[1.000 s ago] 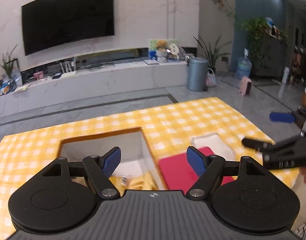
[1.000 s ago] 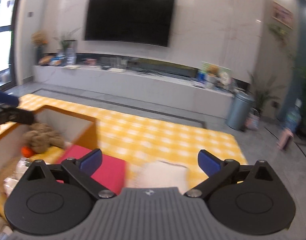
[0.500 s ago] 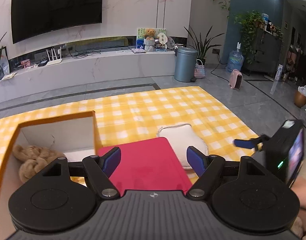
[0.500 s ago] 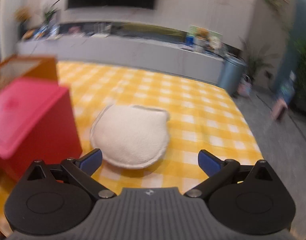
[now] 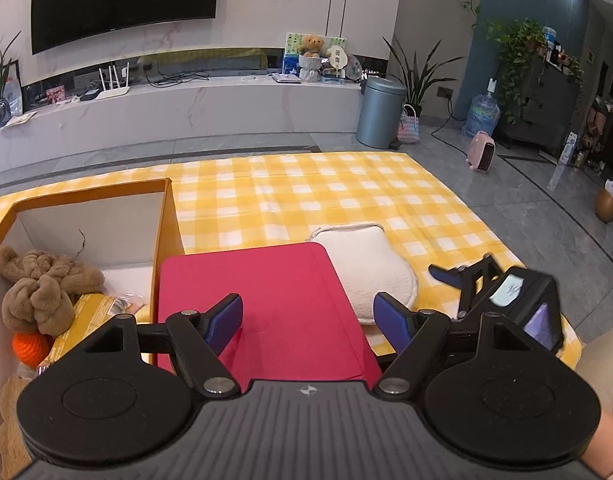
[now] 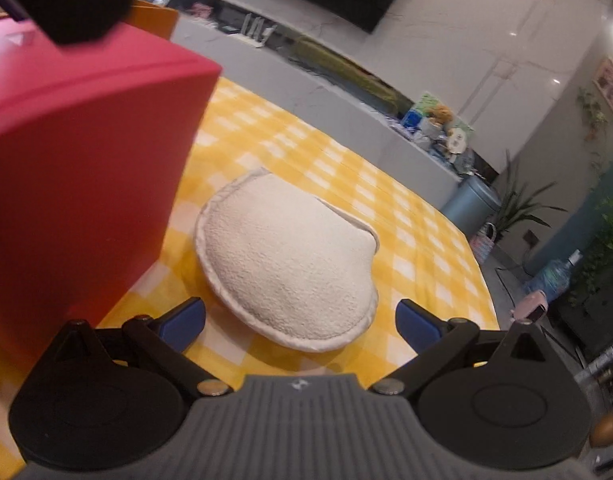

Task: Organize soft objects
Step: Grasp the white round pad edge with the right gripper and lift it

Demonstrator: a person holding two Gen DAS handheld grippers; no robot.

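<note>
One cushion (image 6: 290, 264) remains on the checked cloth (image 5: 326, 188), a white, flat, round pad lying just beside the red box (image 5: 262, 304), at about 2 o'clock from it in the left view. The right gripper (image 6: 300, 324) sits low at the pad's near edge with its jaws spread wide, one finger at 7 o'clock of the pad and the other at 5 o'clock. That low, straddling stance suggests it is lined up to pinch the near rim; nothing is between the fingers yet.

The left gripper (image 5: 308, 320) hangs above the red box, jaws likewise spread and empty, probably just keeping out of the way. At 9 o'clock from the red box stands the open orange bin (image 5: 166, 216), already holding a brown plush (image 5: 42, 284) and an orange ball (image 5: 30, 348). It is likely where the pad belongs.
</note>
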